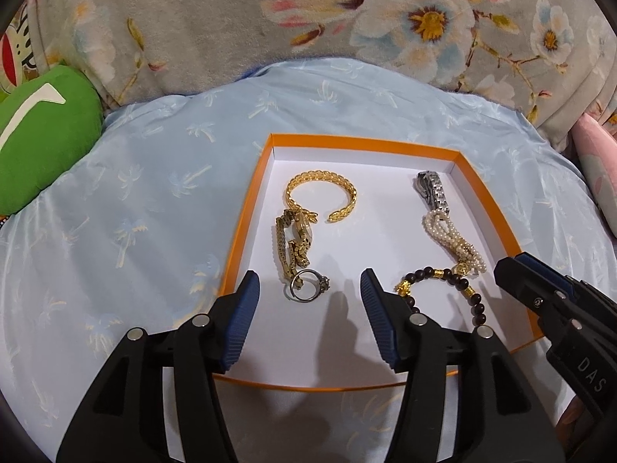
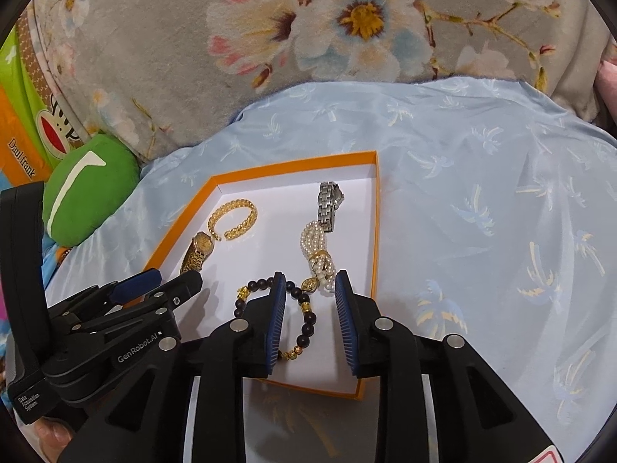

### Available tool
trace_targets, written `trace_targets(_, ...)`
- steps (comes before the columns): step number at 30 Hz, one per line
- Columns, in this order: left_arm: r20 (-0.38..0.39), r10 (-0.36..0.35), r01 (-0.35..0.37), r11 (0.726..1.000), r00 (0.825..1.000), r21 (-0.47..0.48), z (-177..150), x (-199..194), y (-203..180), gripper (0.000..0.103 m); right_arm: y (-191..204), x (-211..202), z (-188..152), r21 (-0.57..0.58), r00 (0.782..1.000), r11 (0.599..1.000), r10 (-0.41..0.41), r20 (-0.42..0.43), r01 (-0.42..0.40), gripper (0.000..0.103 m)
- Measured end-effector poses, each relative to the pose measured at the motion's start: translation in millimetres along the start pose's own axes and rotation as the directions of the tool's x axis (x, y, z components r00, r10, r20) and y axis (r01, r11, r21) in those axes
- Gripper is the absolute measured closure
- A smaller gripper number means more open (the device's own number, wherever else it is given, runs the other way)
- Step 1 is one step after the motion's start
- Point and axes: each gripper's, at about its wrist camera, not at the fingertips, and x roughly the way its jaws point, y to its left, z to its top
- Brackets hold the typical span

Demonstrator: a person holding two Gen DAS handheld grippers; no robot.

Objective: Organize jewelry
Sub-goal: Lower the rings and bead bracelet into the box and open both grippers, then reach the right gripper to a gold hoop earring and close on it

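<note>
The shallow orange-rimmed cardboard tray (image 1: 246, 208) with a white floor lies on pale blue palm-print cloth (image 1: 154, 177), and all the jewellery lies inside it. The left gripper (image 1: 310, 285) hangs over the tray's near edge with its blue pads spread and nothing between them; the silver ring with a small stone (image 1: 308, 289) lies on the floor just ahead, between the fingertips, touching the end of the gold-link watch (image 1: 293, 243). The right gripper (image 2: 310, 283) is parted too, straddling the dark bead bracelet with gold spacers (image 2: 304, 308) near the tray's near right corner, its pads clear of the beads. The bracelet's curve runs roughly along the fingers.
</note>
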Motion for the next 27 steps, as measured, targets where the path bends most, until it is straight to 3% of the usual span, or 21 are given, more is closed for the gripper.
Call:
trace_targets(3, -0.006, 0.012, -0.012, 1.000, 1.000, -0.009, 0.1, -10.4, 7.0, 0.050, 5.9, -11.6, -1.5, -0.042, 0.999, 0.999, -0.026, 0.028, 0.027, 0.072)
trace_targets(5, -0.001, -0.036, 0.036, 0.998, 0.999, -0.050, -2.5, -25.6, 19.4, 0.050, 9.1, -22.5, -4.3, -0.047, 0.999, 0.999, -0.015, 0.033, 0.017, 0.072)
trace_targets(12, 0.041, 0.000, 0.004, 0.995, 0.999, -0.104, -27.0, -80.0, 56.7, 0.050, 24.3, -63.3, -35.2, -0.064, 1.000, 0.998, 0.015, 0.026, -0.013, 0.071)
trace_targets(15, 0.034, 0.050, -0.047, 0.995, 0.998, -0.092, -45.2, -95.4, 66.1, 0.050, 30.8, -76.7, -52.6, -0.076, 1.000, 0.997, 0.012, 0.006, -0.011, 0.071)
trace_targets(22, -0.035, 0.063, -0.066, 0.993, 0.997, -0.093, -85.0, -109.4, 71.8, 0.050, 41.2, -101.0, -86.9, -0.081, 1.000, 0.997, 0.004, -0.022, -0.006, 0.071)
trace_targets(27, -0.039, 0.072, -0.075, 0.994, 0.997, -0.080, -102.2, -117.6, 64.3, 0.050, 46.3, -109.1, -104.3, -0.085, 0.999, 0.996, -0.014, -0.041, 0.010, 0.071)
